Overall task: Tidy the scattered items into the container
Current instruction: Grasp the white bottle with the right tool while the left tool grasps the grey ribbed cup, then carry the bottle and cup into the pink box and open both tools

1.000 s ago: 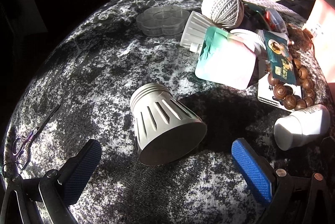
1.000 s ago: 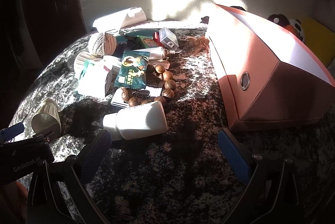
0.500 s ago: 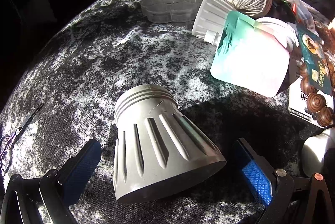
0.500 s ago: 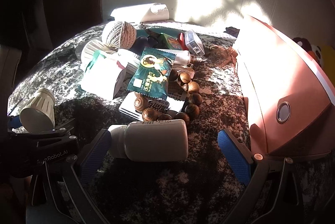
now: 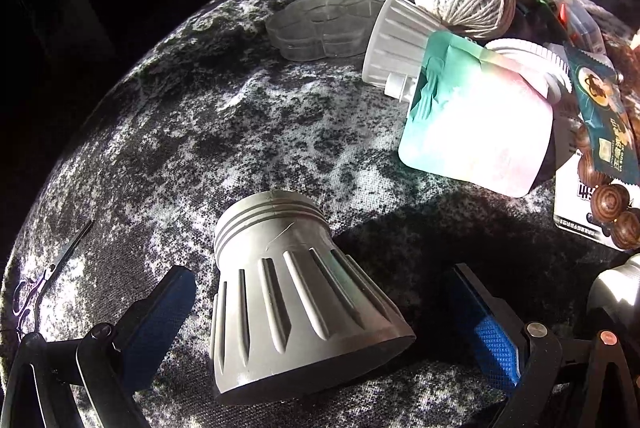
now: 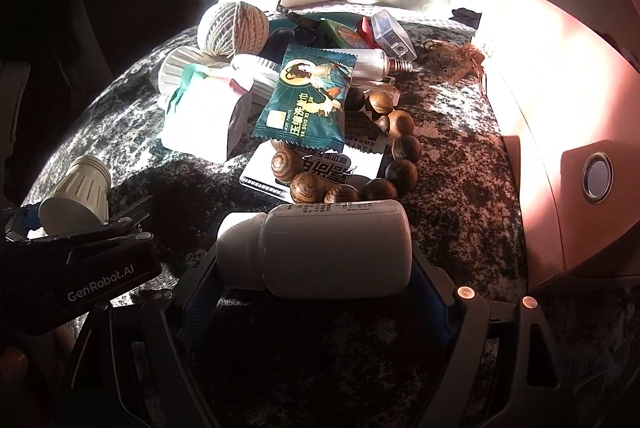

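A grey ribbed cup (image 5: pixel 292 312) lies on its side on the mottled cloth, between the open fingers of my left gripper (image 5: pixel 324 324); neither pad touches it. It also shows in the right wrist view (image 6: pixel 78 193). A white pill bottle (image 6: pixel 320 248) lies on its side between the fingers of my right gripper (image 6: pixel 316 280), which stand close at both of its ends; contact is unclear. The pink container (image 6: pixel 560 131) stands at the right.
A heap lies beyond: twine ball (image 6: pixel 234 27), teal snack packet (image 6: pixel 308 103), wooden bead bracelet (image 6: pixel 360 167), white and green pouch (image 5: pixel 476 123), second ribbed cup (image 5: pixel 396 43), clear flower-shaped tray (image 5: pixel 320 25). Small scissors (image 5: pixel 36 288) lie at the left edge.
Both grippers moved forward. The grey cup now sits between the left fingers. The right fingers have narrowed around the pill bottle.
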### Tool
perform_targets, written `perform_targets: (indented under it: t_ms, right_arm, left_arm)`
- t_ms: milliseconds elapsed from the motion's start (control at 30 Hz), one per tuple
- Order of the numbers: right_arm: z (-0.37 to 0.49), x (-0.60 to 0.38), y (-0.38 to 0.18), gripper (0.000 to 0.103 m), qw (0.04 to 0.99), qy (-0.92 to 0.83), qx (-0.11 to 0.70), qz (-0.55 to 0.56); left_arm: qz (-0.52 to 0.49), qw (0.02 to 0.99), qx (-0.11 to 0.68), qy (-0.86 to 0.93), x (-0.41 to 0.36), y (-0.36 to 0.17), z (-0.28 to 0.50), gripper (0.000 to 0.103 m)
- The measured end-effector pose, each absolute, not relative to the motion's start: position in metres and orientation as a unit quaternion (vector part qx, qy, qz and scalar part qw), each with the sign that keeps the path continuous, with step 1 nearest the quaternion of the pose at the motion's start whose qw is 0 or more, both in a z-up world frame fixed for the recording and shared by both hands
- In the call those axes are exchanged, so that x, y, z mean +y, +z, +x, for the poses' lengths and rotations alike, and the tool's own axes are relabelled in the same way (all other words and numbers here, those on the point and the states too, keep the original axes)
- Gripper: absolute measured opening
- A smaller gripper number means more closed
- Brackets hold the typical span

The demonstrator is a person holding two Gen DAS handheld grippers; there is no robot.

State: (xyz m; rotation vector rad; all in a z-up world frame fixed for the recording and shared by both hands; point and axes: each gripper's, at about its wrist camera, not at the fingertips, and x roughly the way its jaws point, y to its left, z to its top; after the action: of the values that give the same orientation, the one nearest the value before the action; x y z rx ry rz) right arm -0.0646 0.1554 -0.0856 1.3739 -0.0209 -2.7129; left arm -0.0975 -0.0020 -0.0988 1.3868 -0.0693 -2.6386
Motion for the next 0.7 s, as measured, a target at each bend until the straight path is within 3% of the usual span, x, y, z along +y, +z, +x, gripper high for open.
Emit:
perform_targets:
  t_ms: [233, 300, 400, 433, 700]
  right_arm:
    - [-0.059, 0.158, -0.082, 0.085, 0.064, -0.89, -0.024, 0.45]
    - [-0.057, 0.156, -0.081, 0.085, 0.065, -0.891, -0.021, 0.45]
    - [-0.055, 0.154, -0.08, 0.085, 0.065, -0.891, -0.017, 0.449]
    - [-0.054, 0.154, -0.079, 0.085, 0.064, -0.892, -0.014, 0.448]
    - [-0.044, 0.15, -0.062, 0.085, 0.061, -0.904, 0.004, 0.423]
  left_arm:
    - [0.468, 0.074, -0.009, -0.881, -0.006, -0.101, -0.102, 0.1]
    - [0.471, 0.06, 0.003, -0.88, -0.005, -0.102, -0.103, 0.091]
    - [0.466, 0.045, -0.005, -0.884, 0.003, -0.097, -0.101, 0.064]
    - [0.463, 0.041, -0.013, -0.885, 0.006, -0.095, -0.099, 0.061]
    - [0.45, 0.039, 0.009, -0.892, -0.002, -0.077, -0.089, 0.06]
